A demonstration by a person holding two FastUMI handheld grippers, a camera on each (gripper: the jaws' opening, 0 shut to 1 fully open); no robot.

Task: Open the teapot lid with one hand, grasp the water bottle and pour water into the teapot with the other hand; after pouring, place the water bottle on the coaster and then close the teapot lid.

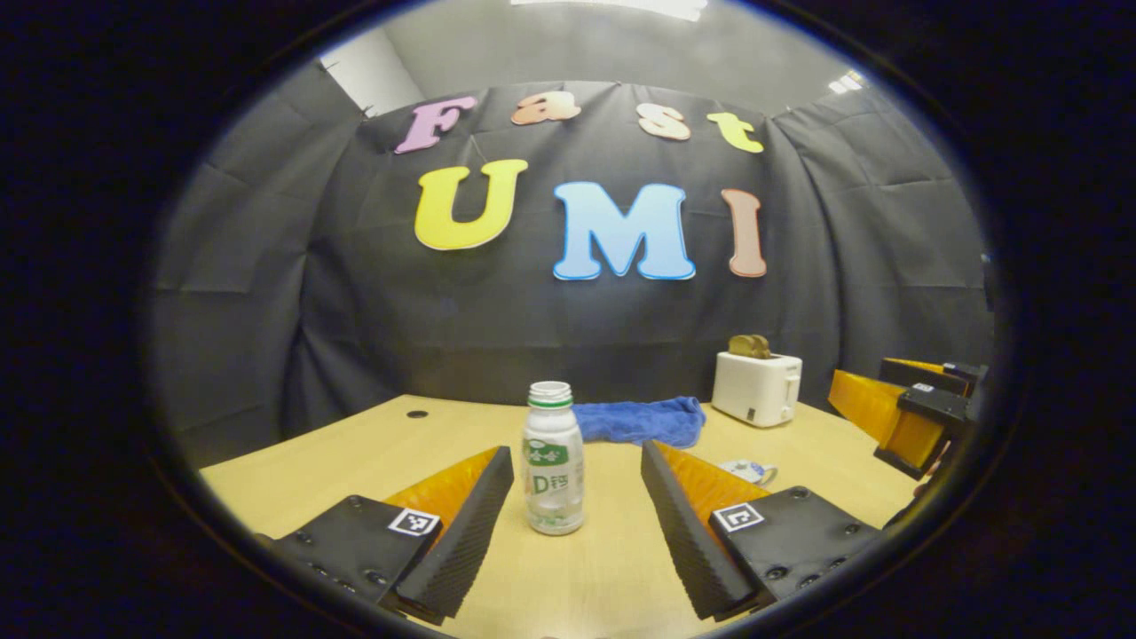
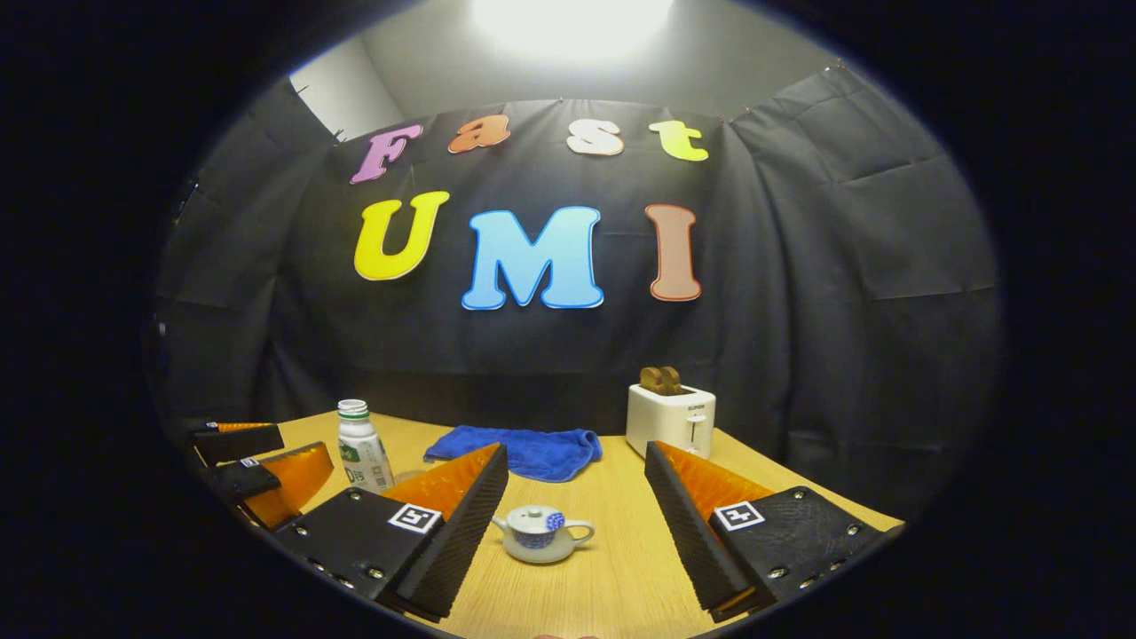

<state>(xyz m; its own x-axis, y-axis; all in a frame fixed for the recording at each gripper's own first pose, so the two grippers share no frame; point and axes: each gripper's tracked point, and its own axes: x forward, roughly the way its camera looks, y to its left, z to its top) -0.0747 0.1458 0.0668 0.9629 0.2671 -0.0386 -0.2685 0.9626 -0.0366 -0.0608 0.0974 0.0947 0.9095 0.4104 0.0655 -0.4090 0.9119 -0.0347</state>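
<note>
On the wooden worktop (image 1: 373, 444), my left gripper (image 1: 577, 524) has its fingers spread wide apart, and the water bottle (image 1: 553, 461) stands upright and capless between them but farther ahead, touching neither. In the right gripper view, going left to right, I see that other gripper (image 2: 257, 470) at the far left, the bottle just beside it, a crumpled blue cloth (image 2: 524, 451) and a white toaster (image 2: 670, 417) holding toast near the wall. My right gripper (image 2: 577, 524) is also wide open, with the small teapot (image 2: 541, 532), lid on, sitting between its fingers, untouched.
</note>
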